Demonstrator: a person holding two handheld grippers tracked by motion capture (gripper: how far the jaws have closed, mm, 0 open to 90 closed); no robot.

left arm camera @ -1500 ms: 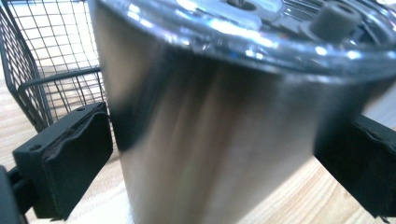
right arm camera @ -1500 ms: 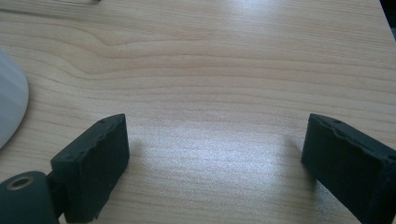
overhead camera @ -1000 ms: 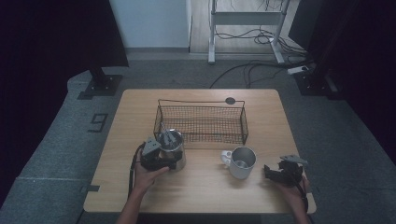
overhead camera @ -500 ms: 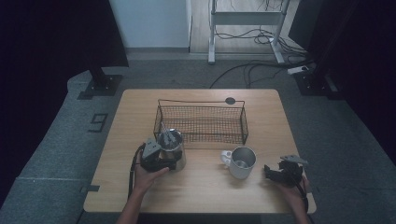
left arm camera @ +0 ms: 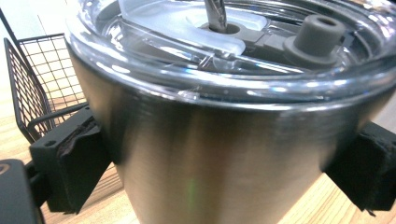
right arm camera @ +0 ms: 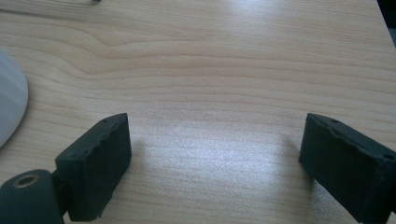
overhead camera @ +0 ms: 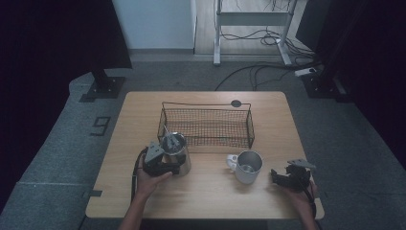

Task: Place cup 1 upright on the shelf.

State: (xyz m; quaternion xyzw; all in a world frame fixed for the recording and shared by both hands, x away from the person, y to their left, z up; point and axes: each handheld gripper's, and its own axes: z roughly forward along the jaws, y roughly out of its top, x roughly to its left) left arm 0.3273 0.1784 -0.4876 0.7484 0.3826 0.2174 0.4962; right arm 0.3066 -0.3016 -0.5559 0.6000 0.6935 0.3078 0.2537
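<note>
Steel tumbler [overhead camera: 178, 152] stands near the counter's [overhead camera: 210, 201] left front, left tongs [left arm camera: 219, 158] closing onto its sides; right tongs [right arm camera: 215, 163] rest half-open, empty, near the right front corner.

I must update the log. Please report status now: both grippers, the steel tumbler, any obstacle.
Left gripper just closed on steel tumbler, pads on both sides. Right gripper open, nothing between, jaws just narrowing. Wire basket close behind tumbler; white mug apart.
</note>
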